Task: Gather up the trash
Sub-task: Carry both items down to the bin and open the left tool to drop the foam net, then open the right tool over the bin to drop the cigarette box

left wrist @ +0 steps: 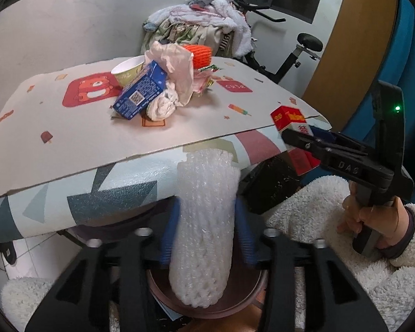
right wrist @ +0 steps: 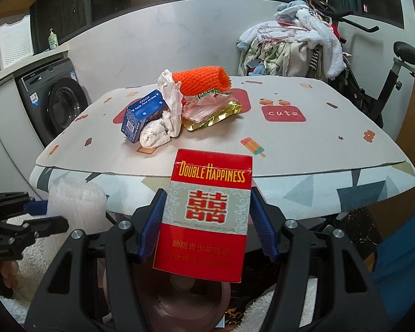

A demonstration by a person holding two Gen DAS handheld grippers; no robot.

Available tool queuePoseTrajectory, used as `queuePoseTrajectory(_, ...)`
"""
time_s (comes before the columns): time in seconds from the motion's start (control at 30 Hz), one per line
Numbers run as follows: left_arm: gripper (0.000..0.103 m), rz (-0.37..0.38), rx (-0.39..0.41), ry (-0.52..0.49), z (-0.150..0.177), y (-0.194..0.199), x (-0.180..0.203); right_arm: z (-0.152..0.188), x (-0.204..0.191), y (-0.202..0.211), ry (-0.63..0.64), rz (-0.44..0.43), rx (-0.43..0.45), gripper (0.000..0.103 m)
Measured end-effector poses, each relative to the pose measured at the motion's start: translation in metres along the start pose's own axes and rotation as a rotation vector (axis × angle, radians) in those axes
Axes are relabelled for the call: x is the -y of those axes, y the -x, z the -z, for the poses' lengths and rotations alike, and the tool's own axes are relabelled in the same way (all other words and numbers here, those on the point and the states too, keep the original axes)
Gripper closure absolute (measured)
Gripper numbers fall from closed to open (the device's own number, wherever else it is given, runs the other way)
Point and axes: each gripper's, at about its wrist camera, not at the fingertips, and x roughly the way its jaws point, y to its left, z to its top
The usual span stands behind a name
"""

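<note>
Holding in my right gripper (right wrist: 206, 221): one red Double Happiness cigarette pack (right wrist: 204, 215), upright, clamped between the blue pads. My left gripper (left wrist: 204, 232) stands parted around a white foam net sleeve (left wrist: 204, 229) (pads apparently clear of it), above a brownish bin (left wrist: 204, 301); remaining trash sits on the table (left wrist: 69, 144).

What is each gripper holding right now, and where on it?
Right gripper: cigarette pack, clamped across its two long side edges. Left gripper: white foam net sleeve sits between the jaws, which stand clear of it, so no grip.
</note>
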Motion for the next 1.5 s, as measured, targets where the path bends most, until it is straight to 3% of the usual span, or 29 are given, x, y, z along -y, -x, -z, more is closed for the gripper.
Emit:
queuePoseTrajectory(0.13,0.031,-0.057,0.057,-0.017,-0.004,0.014,0.003,0.001,-0.003,-0.002,0.008,-0.005,-0.009,0.042)
queuePoseTrajectory(0.33,0.013,-0.154,0.139,0.01,-0.007,0.041,-0.006,0.004,-0.014,-0.006,0.054,-0.011,-0.029,0.042)
queuePoseTrajectory(0.67,0.01,-0.238,0.16,0.09,-0.004,0.056,-0.033,0.014,-0.039,-0.014,0.151,-0.033,-0.07,0.042)
queuePoseTrajectory(1.27,0.009,-0.249,0.142,0.117,0.0,0.05,-0.041,0.032,-0.081,-0.028,0.344,-0.067,-0.155,0.04)
queuePoseTrajectory(1.37,0.009,-0.248,0.14,0.121,0.001,0.05,-0.041,0.032,-0.08,-0.03,0.342,-0.034,-0.158,0.016)
queuePoseTrajectory(1.5,0.009,-0.248,0.138,0.122,0.001,0.049,-0.042,0.03,-0.075,-0.029,0.319,-0.014,-0.149,0.008)
